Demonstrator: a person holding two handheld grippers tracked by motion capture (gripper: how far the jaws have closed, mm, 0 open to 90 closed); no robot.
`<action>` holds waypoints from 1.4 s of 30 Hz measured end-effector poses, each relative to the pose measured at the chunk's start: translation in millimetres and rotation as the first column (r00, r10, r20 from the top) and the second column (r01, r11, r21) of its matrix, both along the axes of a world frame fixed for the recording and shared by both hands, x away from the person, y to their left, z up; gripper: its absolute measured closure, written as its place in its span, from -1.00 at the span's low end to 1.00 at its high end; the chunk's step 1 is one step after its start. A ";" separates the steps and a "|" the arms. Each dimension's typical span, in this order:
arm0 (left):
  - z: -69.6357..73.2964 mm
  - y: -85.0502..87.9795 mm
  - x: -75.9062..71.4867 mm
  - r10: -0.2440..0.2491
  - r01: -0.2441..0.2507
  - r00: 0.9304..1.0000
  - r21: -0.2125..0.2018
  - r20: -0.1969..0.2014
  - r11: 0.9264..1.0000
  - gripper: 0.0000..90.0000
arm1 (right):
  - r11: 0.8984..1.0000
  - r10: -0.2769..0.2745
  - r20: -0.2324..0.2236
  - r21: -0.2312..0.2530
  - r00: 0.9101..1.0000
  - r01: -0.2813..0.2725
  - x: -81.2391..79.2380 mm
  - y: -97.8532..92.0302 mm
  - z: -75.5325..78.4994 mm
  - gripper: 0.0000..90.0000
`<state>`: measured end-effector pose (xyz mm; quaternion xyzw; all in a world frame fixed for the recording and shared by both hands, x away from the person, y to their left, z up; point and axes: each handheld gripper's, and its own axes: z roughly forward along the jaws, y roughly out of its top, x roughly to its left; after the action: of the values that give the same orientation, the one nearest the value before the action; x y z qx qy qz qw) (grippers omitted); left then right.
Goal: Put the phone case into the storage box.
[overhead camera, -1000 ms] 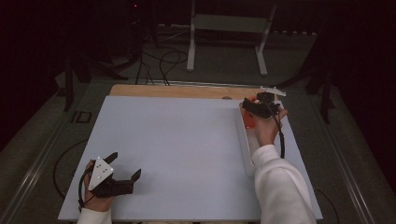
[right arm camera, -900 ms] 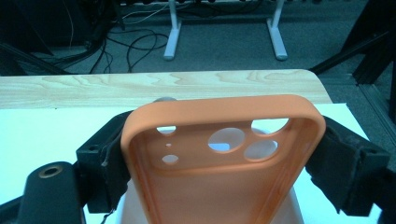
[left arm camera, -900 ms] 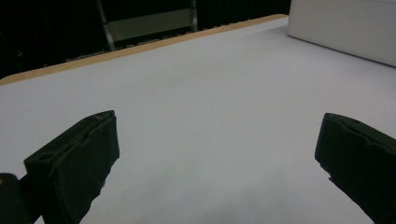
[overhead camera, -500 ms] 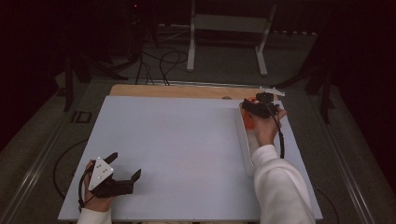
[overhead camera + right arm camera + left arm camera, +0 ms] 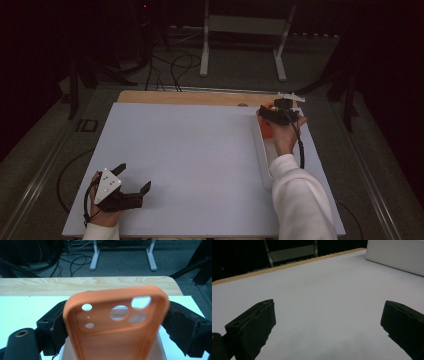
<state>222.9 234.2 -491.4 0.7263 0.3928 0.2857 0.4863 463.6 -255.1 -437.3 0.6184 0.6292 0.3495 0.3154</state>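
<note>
The right gripper (image 5: 115, 322) gripped an orange phone case (image 5: 116, 322) above the white tray (image 5: 262, 155); placing it seemed next. The left gripper (image 5: 131, 186) rested wide open, empty, on the worktop (image 5: 190, 150).

Count on the worktop (image 5: 200, 150): one orange phone case (image 5: 117, 322), at the far right corner. One long white tray (image 5: 261, 160), along the right edge. Two tools: the left tool (image 5: 134, 179) near the front left corner, the right tool (image 5: 265, 116) at the far right corner.
</note>
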 end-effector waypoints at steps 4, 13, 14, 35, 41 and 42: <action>0.0 0.2 0.0 -0.001 0.001 1.000 -0.001 0.000 1.000 -0.99 | 1.000 -0.003 0.001 0.019 1.000 0.003 1.9 -0.7 -1.2 -0.79; -0.1 0.2 -0.1 -0.003 0.003 1.000 -0.002 -0.002 1.000 -0.99 | 1.000 0.011 0.021 0.016 1.000 -0.011 4.5 1.9 3.2 -0.83; -0.1 0.2 -0.1 -0.003 0.003 1.000 -0.001 -0.002 1.000 -0.99 | 1.000 0.013 0.021 0.014 1.000 -0.013 4.8 1.9 3.7 -0.83; -0.3 0.0 -0.6 -0.002 0.002 1.000 0.003 -0.002 1.000 -0.99 | 0.998 0.024 0.057 0.062 0.998 -0.027 1.9 -7.1 9.6 -0.83; -0.3 -0.3 -0.4 -0.001 0.001 1.000 0.004 -0.003 1.000 -0.99 | 0.994 0.080 0.065 0.066 0.995 -0.084 -3.2 -5.6 11.4 -0.83; -0.2 -0.4 -0.5 -0.002 0.002 1.000 0.004 -0.003 1.000 -0.99 | 0.994 0.084 0.066 0.069 0.994 -0.089 -3.9 -5.2 11.5 -0.83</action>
<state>222.4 233.8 -491.6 0.7282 0.3923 0.2850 0.4844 459.7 -260.3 -425.8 0.5902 0.6322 0.4044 0.2972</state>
